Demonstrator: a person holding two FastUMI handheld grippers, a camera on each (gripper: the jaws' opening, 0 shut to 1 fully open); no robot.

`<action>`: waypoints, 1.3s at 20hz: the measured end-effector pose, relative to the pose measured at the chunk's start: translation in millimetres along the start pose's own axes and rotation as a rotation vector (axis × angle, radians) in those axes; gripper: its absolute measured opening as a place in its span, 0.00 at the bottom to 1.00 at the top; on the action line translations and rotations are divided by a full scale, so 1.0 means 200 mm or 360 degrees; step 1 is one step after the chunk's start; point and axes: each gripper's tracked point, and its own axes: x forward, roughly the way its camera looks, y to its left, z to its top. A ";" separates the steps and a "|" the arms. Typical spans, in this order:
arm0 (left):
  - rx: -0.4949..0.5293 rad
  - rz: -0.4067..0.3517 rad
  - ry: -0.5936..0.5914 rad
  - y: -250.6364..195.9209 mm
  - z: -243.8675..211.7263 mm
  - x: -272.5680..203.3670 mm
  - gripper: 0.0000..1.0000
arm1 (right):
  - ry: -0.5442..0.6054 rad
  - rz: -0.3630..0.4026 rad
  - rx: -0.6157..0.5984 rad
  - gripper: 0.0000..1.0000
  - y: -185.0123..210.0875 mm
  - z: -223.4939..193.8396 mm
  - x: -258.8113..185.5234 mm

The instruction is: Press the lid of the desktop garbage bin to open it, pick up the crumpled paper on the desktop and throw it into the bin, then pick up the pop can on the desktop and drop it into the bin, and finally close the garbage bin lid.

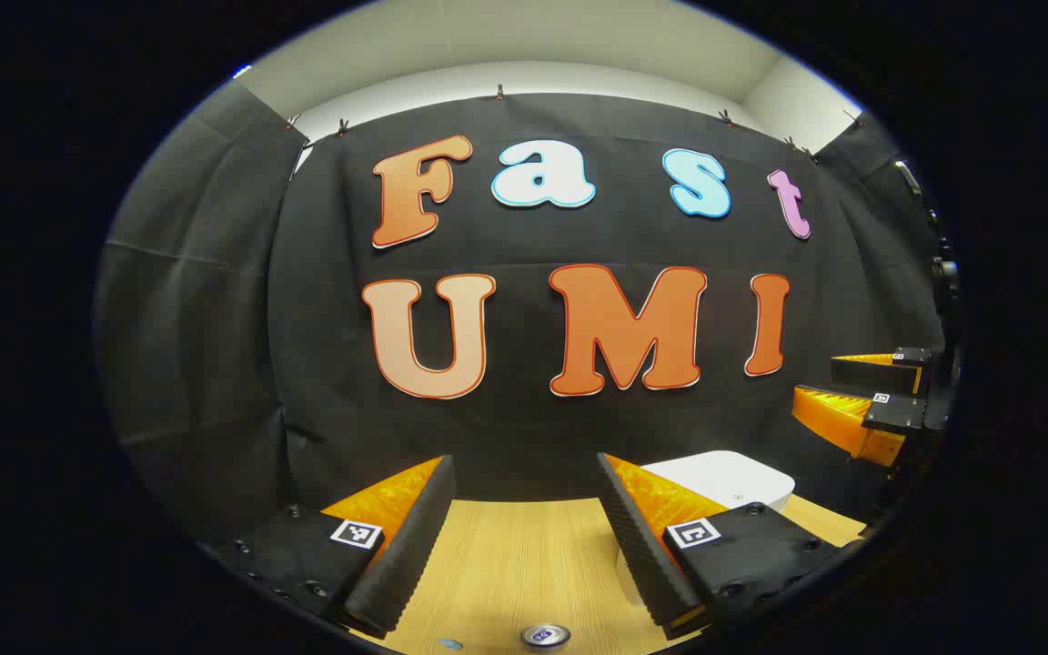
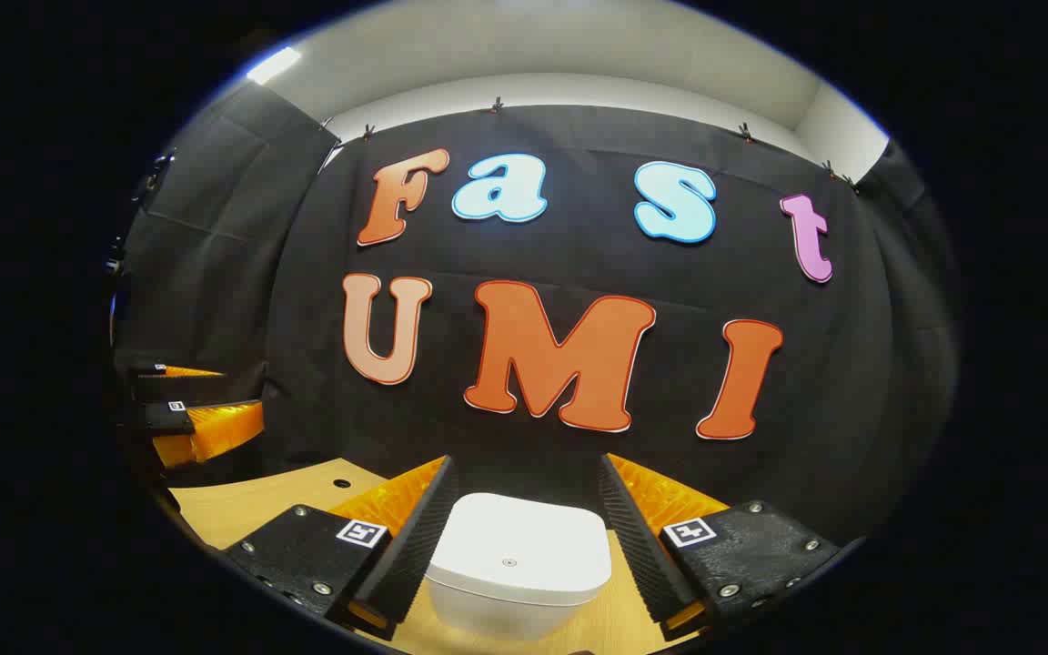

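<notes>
Bin (image 2: pixel 515 564) with its lid (image 2: pixel 524 544) down sits on the table (image 2: pixel 251 505), straight ahead between the spread fingers of your right claw (image 2: pixel 524 546), which holds nothing. Your left claw (image 1: pixel 524 537) hangs wide and empty too, over bare wood, with the can (image 1: pixel 545 634) upright at the near edge of its view, top facing up. The bin's corner (image 1: pixel 733 478) shows just past that claw's right finger. Paper cannot be made out in either view.

Judged from its look, the lid is smooth, hard plastic: press flat near its middle, where a small dot marks it, so the finger does not skid. The can is likely light, thin-walled and slick; take it across the body, gently, or it may dent or tip. Room lies open left of the bin; the cloth wall stands close behind it. A shut lid fits either end of the job.
</notes>
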 end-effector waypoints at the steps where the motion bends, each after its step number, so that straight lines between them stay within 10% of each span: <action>1: 0.0006 0.0005 0.0000 0.00 0.00 0.00 0.98 | 0.0001 0.0007 0.0001 0.95 0.00 0.00 0.00; 14: 0.0048 0.0132 0.0028 0.06 -0.04 -0.05 0.98 | 0.0040 0.0049 0.0009 0.74 -0.05 -0.04 0.10; 26: 0.0079 0.0249 0.0106 0.11 -0.14 -0.06 0.98 | 0.0224 0.0183 0.0082 0.01 0.00 -0.29 0.25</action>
